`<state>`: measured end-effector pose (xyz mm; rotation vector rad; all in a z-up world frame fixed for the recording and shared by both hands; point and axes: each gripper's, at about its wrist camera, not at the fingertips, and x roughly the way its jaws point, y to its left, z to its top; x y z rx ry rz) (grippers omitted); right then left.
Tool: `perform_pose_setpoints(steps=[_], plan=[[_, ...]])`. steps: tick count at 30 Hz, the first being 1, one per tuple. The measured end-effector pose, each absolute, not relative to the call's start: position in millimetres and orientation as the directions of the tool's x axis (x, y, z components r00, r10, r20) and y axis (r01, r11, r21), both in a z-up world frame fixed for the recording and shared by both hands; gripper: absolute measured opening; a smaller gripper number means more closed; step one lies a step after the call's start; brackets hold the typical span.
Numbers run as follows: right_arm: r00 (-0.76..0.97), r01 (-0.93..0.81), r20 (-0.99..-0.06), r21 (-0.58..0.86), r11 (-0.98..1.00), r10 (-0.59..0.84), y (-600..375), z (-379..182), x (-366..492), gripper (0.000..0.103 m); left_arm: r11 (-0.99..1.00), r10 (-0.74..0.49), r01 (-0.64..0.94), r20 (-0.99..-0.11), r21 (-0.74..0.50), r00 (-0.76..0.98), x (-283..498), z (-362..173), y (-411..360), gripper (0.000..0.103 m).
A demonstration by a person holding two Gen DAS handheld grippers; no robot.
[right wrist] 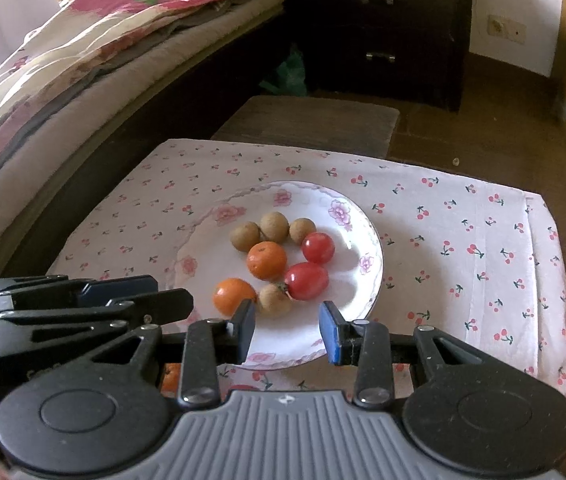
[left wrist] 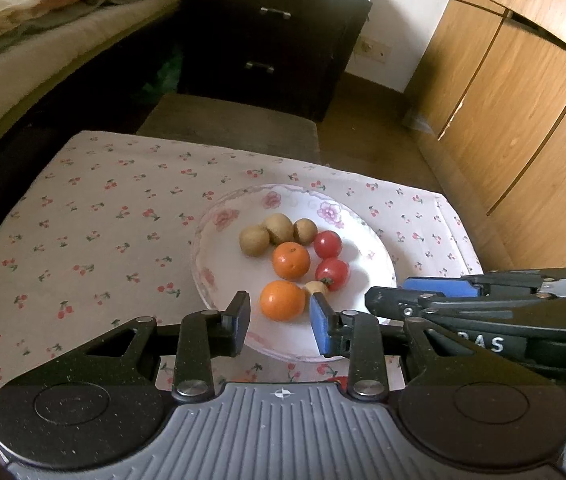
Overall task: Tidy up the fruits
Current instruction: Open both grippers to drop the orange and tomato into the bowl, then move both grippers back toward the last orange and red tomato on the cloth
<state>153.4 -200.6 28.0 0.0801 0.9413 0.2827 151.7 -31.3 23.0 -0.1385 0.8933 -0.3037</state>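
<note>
A white flowered plate on the cherry-print cloth holds three brown longans at the back, two red tomatoes, two oranges and one more longan. My left gripper hovers open at the plate's near edge; the nearer orange lies just beyond its fingertips, untouched. The right gripper is also open, over the near rim of the plate, with the lone longan and a tomato just ahead. Each gripper shows in the other's view, side by side.
A bed runs along the left, close to the table. A dark drawer unit and a stool stand behind the table, wooden cabinets to the right. A bit of orange shows beneath the right gripper's linkage.
</note>
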Motion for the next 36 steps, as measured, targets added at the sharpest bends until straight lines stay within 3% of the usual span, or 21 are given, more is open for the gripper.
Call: perform_pose_setpoints(steps=[24, 36], plan=[[0.486, -0.190, -0.833, 0.197, 0.962, 0.266, -197, 10, 117, 0.037, 0.952, -0.304, 0.195, -0.817, -0.237, 0.491, 124, -3, -30, 0.047], [0.458, -0.187, -0.849, 0.200, 0.962, 0.265, -194, -1, 121, 0.037, 0.966, -0.250, 0.183, -0.833, -0.181, 0.494, 131, -12, -35, 0.055]])
